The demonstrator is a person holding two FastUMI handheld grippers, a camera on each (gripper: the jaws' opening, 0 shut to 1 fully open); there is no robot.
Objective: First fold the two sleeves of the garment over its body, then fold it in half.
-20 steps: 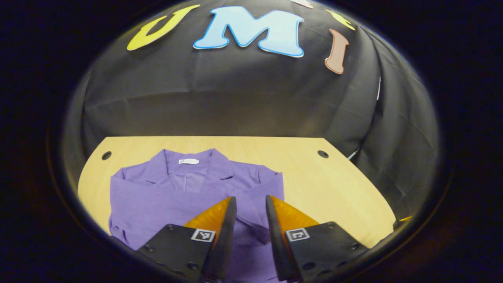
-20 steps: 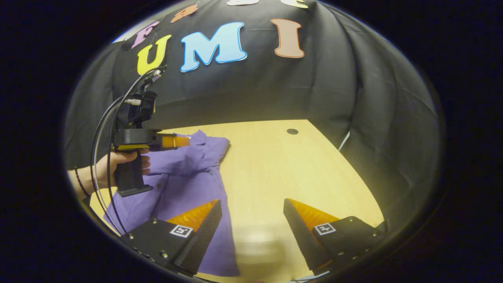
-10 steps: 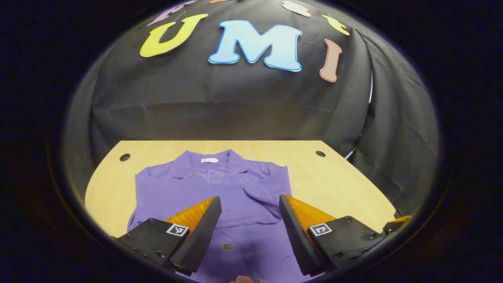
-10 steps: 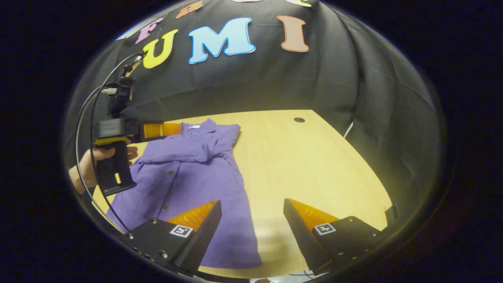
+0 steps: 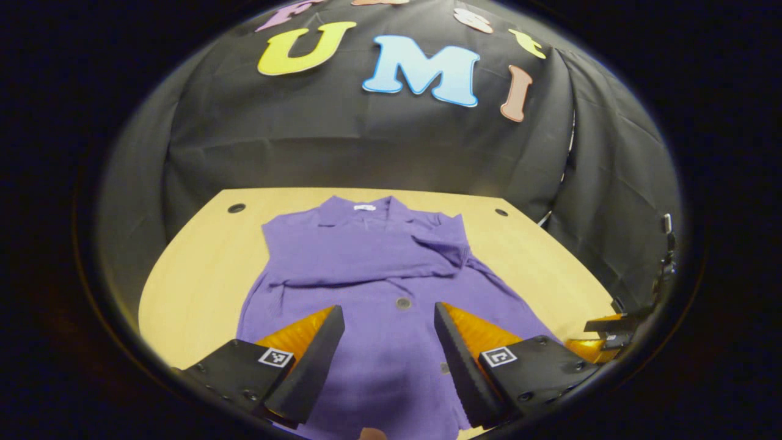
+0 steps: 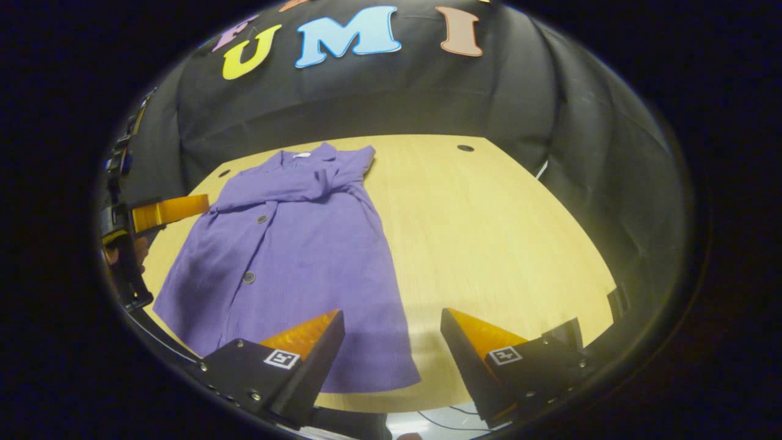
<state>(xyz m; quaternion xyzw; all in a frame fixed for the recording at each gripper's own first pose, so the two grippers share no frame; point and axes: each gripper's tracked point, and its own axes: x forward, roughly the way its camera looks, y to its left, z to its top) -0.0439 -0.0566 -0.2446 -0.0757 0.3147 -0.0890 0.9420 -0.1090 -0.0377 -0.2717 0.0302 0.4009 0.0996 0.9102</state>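
Note:
A purple buttoned garment [image 5: 379, 275] [image 6: 287, 244] lies flat on the wooden table [image 5: 201, 263] [image 6: 489, 226], collar toward the wall, with both sleeves [image 5: 366, 253] [image 6: 281, 189] folded across its chest. My left gripper [image 5: 388, 315] hovers open above the lower body of the garment with nothing between its fingers. It also appears at the left edge of the right gripper view, as the left gripper [image 6: 168, 208] held by a hand. My right gripper [image 6: 391, 321] is open over the garment's hem corner and bare table. The right gripper [image 5: 602, 336] also peeks in at the right of the left gripper view.
Small round holes [image 5: 236, 208] [image 5: 501, 212] [image 6: 465, 148] mark the table's far corners. Bare wood lies to the right of the garment. The table's near edge [image 6: 379, 408] runs just below my right gripper's fingers, with cables beneath it.
The left gripper opened and let go of the sleeve, then drew back toward the hem. Both grippers pulled back and rose, so the whole garment now shows.

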